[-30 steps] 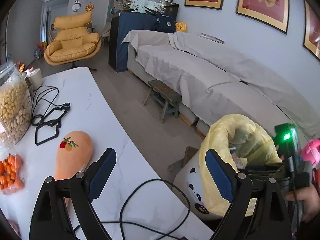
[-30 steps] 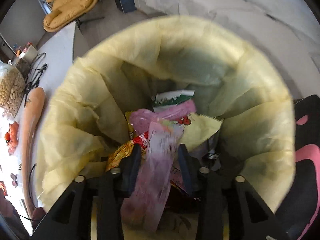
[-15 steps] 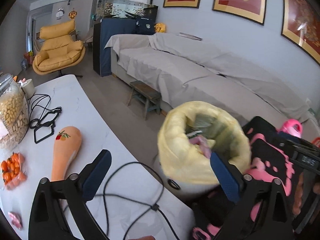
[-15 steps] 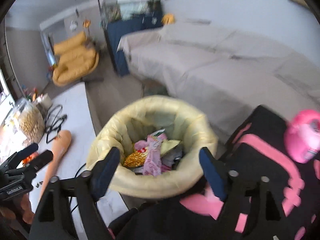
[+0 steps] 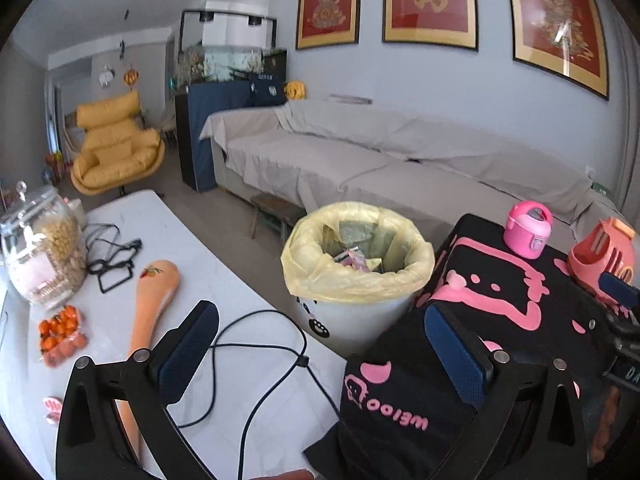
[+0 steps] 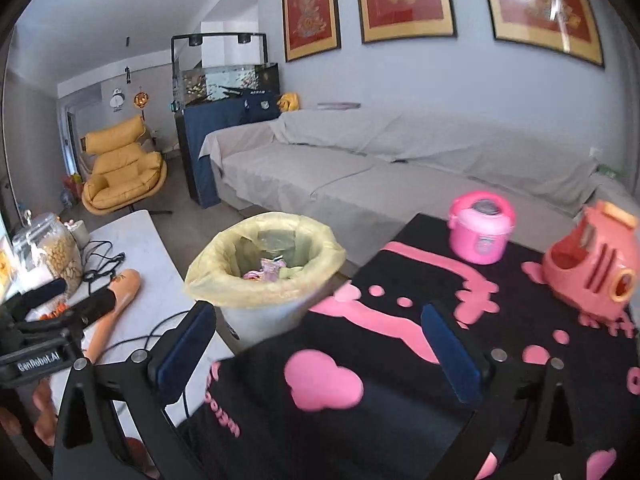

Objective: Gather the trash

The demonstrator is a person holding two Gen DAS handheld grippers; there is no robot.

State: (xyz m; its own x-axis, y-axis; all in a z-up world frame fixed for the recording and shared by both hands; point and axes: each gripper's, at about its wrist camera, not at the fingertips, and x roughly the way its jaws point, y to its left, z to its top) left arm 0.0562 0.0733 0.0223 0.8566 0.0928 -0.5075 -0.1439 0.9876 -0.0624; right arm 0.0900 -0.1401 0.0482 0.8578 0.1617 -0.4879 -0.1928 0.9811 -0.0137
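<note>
A white trash bin with a yellow liner [image 5: 356,276] stands on the floor between the white table [image 5: 224,280] and a black-and-pink cloth-covered surface [image 5: 500,292]; it also shows in the right wrist view [image 6: 264,280]. Wrappers [image 6: 268,270] lie inside it. My left gripper [image 5: 320,352] is open and empty above the table's edge, short of the bin. My right gripper [image 6: 320,352] is open and empty over the black cloth [image 6: 380,340], back from the bin. A small pink wrapper [image 5: 52,406] lies at the table's near left.
On the table are a black cable [image 5: 260,360], an orange paddle-shaped toy [image 5: 152,300], a bag of small oranges [image 5: 60,328], a glass jar of nuts [image 5: 44,252] and black frames [image 5: 114,276]. A pink toy cooker [image 5: 528,230] and an orange toy [image 5: 604,256] stand on the cloth. A grey sofa [image 5: 360,160] is behind.
My right gripper let go of the pink wrapper into the bin, opened, and pulled up and back. My left gripper also drew back and lifted, so the bin looks farther away.
</note>
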